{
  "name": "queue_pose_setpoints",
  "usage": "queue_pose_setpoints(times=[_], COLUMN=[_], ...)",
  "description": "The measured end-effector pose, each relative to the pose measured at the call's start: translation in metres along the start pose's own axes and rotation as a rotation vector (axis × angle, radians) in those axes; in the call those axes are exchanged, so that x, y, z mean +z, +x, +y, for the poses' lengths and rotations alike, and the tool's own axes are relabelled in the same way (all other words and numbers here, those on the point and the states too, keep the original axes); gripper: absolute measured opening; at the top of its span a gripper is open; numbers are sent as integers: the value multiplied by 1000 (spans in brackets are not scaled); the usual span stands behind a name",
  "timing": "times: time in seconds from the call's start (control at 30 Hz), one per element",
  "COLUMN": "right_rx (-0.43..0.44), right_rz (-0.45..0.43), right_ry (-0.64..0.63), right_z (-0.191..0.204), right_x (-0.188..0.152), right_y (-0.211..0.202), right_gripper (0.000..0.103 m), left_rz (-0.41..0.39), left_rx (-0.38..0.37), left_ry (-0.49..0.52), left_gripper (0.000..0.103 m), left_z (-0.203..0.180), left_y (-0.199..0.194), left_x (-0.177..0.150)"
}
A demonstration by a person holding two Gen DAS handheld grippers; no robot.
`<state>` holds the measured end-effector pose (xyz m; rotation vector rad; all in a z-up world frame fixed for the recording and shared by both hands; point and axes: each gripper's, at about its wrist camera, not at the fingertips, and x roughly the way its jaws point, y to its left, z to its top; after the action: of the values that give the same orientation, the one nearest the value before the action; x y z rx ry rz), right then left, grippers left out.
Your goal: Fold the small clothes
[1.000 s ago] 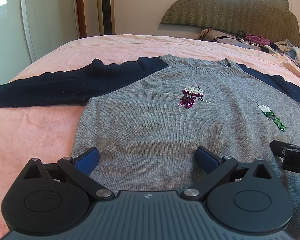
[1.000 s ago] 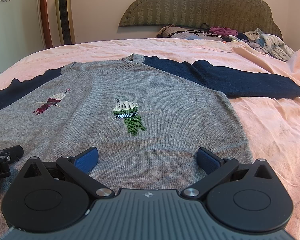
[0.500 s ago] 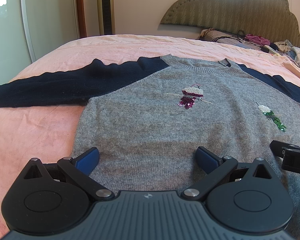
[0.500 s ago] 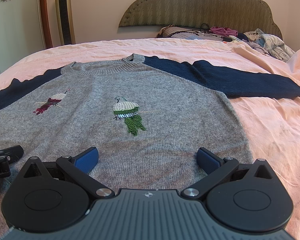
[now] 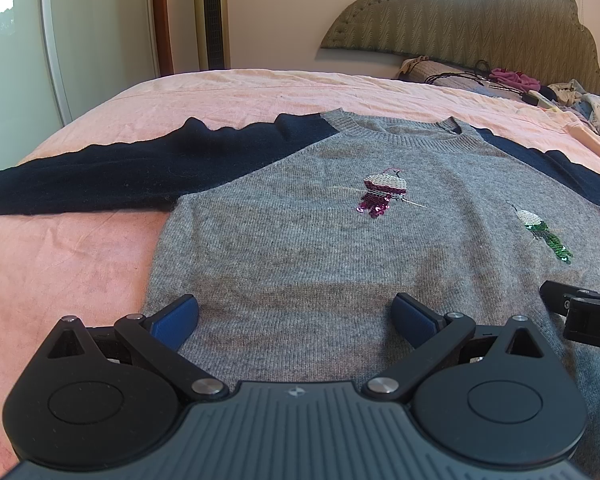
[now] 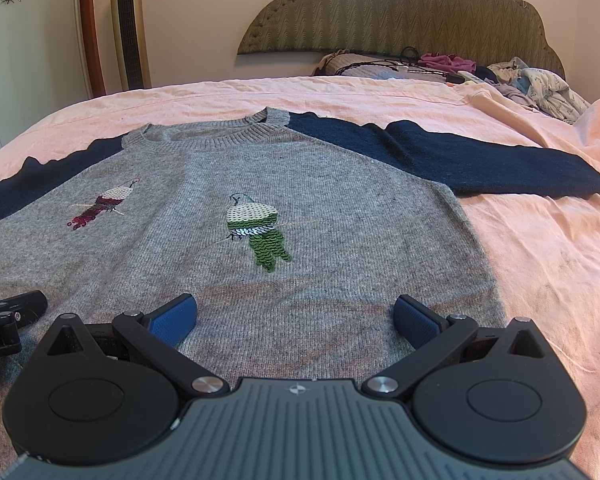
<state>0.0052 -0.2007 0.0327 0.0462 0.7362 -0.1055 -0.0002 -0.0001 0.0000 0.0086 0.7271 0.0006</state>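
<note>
Here we list one small sweater (image 5: 300, 248), grey-bodied with navy sleeves, laid flat and face up on the pink bedsheet (image 5: 60, 248), neck ribbing toward twelve o'clock. In the left wrist view its left-hand navy sleeve (image 5: 100, 184) stretches out toward nine o'clock, wavy along its upper edge. In the right wrist view the other navy sleeve (image 6: 480, 164) runs toward three o'clock, lying flat on the sheet.

On the grey front we count two sequin birds: a magenta bird (image 5: 382, 196) near centre in the left view, and a green bird (image 6: 260, 232) near centre in the right view.

Our left gripper (image 5: 296, 316) sits at six o'clock over the hem end of the garment, its blue fingers (image 5: 176, 316) spread wide apart with only grey knit showing between them. Our right gripper (image 6: 296, 316) sits likewise at six o'clock in its own view, blue fingers (image 6: 414, 320) wide apart, nothing held. Whether either pair of tips touches the knit we cannot tell. Each gripper shows at the edge of the other's view, at roughly three and nine o'clock.

Background items: a scalloped olive headboard (image 6: 400, 12) at twelve o'clock, a heap of loose clothes (image 6: 540, 84) and dark cords at one o'clock, and a gold tower fan (image 6: 130, 24) at eleven o'clock.
</note>
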Motion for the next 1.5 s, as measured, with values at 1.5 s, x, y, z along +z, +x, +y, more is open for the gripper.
queue_pose_setpoints(times=[1.5], right_rx=[12], right_rz=[-175], right_ry=[1016], right_z=[-408], right_x=[58], right_y=[89], right_gripper=[91], left_rz=[0], left_rx=[0], left_ry=[0], left_gripper=[103], left_z=[0], left_y=[0], left_x=[0])
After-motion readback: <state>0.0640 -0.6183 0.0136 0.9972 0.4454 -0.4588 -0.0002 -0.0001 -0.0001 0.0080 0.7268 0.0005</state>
